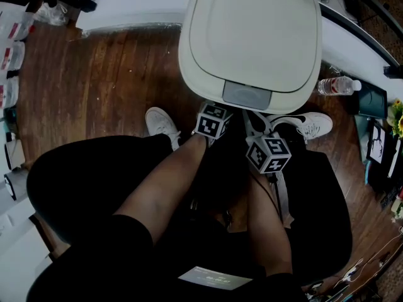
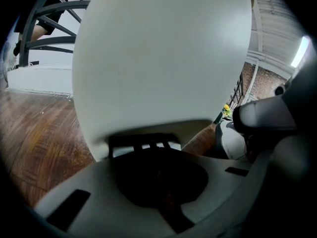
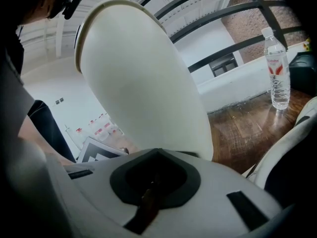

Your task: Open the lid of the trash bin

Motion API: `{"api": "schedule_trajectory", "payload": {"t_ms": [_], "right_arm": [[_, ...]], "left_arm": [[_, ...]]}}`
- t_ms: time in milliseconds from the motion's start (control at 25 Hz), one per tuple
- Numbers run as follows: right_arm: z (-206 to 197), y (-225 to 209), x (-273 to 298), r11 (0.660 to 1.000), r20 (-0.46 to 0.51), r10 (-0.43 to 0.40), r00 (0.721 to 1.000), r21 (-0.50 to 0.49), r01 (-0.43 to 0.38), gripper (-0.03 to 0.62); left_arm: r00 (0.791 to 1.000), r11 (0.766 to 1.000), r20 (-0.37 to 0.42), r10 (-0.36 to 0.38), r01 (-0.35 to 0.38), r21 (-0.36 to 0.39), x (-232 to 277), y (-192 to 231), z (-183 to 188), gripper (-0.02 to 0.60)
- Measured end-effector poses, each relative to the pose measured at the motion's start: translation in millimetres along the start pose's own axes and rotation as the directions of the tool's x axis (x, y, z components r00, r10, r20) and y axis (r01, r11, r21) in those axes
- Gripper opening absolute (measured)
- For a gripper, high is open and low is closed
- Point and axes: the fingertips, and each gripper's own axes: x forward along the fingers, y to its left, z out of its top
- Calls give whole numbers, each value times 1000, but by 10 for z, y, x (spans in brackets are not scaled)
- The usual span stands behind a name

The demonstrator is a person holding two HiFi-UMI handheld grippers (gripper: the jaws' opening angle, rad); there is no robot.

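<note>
Jaws seemingly together and empty, left gripper [image 1: 213,117] and right gripper [image 1: 268,151] hover below the grey latch [image 1: 247,95] of the trash bin [image 3: 143,88], placed to free its shut lid [image 1: 255,30].

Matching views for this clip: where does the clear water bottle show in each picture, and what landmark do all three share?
Head view: the water bottle is at the right, on the wooden floor just right of the trash bin.
Left gripper view: not in it.
Right gripper view: upper right, upright on the floor.
Shared landmark: the white trash bin, which fills the left gripper view and stands left of centre in the right gripper view.
</note>
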Motion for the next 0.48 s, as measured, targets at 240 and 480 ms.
{"api": "schedule_trajectory", "payload": {"t_ms": [240,480], "right_arm": [[-4,-54,-8,1000,2,-9,1000,8,9,14],[32,-62,-23,1000,5,-5,1000,8,5,14]], "left_arm": [[1000,1000,-17,22,-23,-15,24,14,-34,38],[999,999,-23,32,-32,-17,34,5,-31,38]]}}
